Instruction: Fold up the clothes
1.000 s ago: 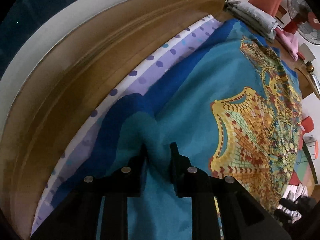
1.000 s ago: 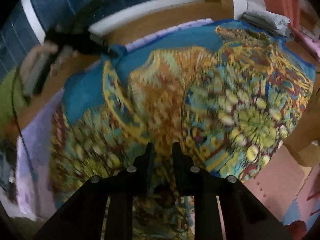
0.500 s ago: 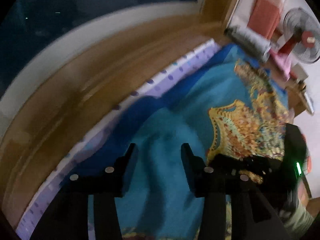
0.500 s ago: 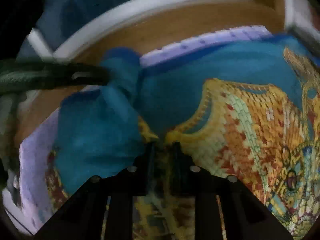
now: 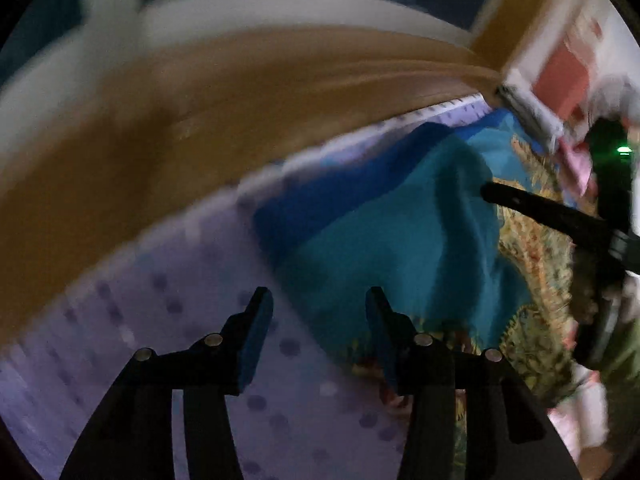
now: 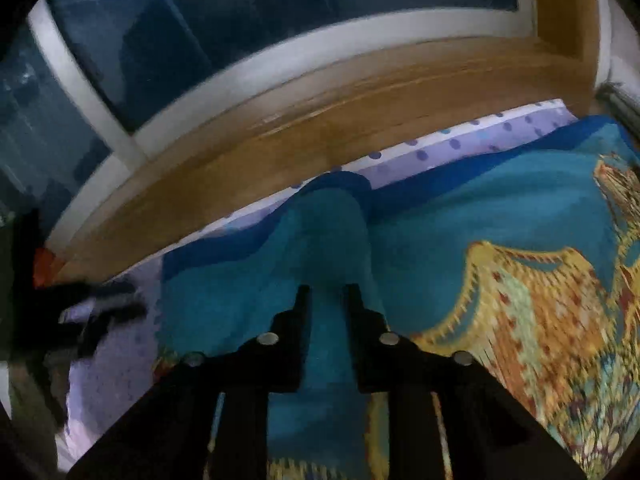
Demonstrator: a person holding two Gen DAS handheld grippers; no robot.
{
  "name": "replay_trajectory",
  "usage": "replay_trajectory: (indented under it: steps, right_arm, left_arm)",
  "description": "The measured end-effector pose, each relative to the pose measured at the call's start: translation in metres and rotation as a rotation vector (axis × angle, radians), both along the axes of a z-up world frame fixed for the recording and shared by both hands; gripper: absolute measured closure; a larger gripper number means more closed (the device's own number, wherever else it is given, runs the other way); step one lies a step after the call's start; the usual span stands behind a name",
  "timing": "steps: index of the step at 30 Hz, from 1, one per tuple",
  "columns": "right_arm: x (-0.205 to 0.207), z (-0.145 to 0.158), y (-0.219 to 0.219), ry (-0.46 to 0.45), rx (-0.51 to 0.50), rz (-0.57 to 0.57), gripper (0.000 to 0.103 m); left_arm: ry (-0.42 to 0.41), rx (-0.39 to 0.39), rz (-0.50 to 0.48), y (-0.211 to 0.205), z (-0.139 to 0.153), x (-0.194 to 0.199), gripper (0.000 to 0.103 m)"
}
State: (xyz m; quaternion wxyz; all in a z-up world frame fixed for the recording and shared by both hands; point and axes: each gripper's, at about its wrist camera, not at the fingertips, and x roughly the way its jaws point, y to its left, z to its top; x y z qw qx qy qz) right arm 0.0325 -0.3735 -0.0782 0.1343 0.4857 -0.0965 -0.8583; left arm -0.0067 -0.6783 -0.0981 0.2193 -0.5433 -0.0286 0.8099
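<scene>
The left tongs (image 5: 316, 320), opening and empty, have let go of the teal garment (image 5: 408, 232), now over the dotted bedsheet (image 5: 192, 320) at lower left. The right tongs (image 6: 327, 300) are opening too, a teal fold between them. One fold looks finished.

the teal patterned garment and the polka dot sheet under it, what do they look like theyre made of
Teal patterned garment: thin, soft woven cloth, matte; it bunches into a rounded ridge and drapes limply. Fibre cannot be told.
Polka dot sheet: flat lilac fabric with printed dots, matte, probably cotton-like bedding; blur leaves the weave unclear.
</scene>
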Motion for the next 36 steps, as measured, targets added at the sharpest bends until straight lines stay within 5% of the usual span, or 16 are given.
replay_trajectory:
  steps: [5, 10, 13, 17, 19, 20, 25, 32, 33, 35, 36]
  right_arm:
    - [-0.033, -0.02, -0.001, -0.062, 0.002, -0.033, 0.074]
    - [-0.054, -0.038, -0.007, -0.079, 0.02, 0.01, 0.074]
    - [-0.043, -0.023, -0.001, -0.066, 0.041, 0.006, 0.074]
    - [0.017, 0.025, 0.024, 0.028, 0.068, 0.038, 0.069]
    - [0.061, 0.04, 0.042, 0.051, 0.088, 0.021, 0.044]
    - [0.084, 0.047, 0.052, 0.063, 0.099, 0.011, 0.04]
    - [0.178, 0.021, 0.1, -0.047, 0.08, -0.139, 0.039]
    - [0.253, -0.037, 0.132, -0.15, -0.165, -0.324, 0.039]
    - [0.256, -0.043, 0.13, -0.164, -0.202, -0.328, 0.04]
    - [0.257, -0.049, 0.119, -0.169, -0.216, -0.319, 0.06]
    - [0.258, -0.047, 0.115, -0.154, -0.197, -0.326, 0.093]
  left_arm:
    - [-0.054, 0.179, 0.04, -0.008, -0.017, -0.01, 0.053]
    - [-0.047, 0.178, 0.095, 0.007, -0.034, -0.032, 0.053]
    - [-0.03, 0.192, 0.101, 0.013, -0.036, -0.035, 0.053]
    - [-0.005, 0.149, 0.05, 0.02, -0.035, -0.031, 0.053]
    - [-0.001, 0.143, 0.039, 0.02, -0.034, -0.031, 0.053]
    - [0.0, 0.147, 0.037, 0.019, -0.035, -0.031, 0.053]
    - [-0.005, 0.166, 0.02, 0.012, -0.036, -0.034, 0.053]
    - [-0.004, 0.151, -0.007, 0.018, -0.037, -0.038, 0.053]
    - [0.0, 0.145, -0.007, 0.019, -0.037, -0.037, 0.053]
    - [0.011, 0.127, -0.009, 0.021, -0.037, -0.036, 0.053]
    - [0.017, 0.115, -0.012, 0.023, -0.036, -0.035, 0.053]
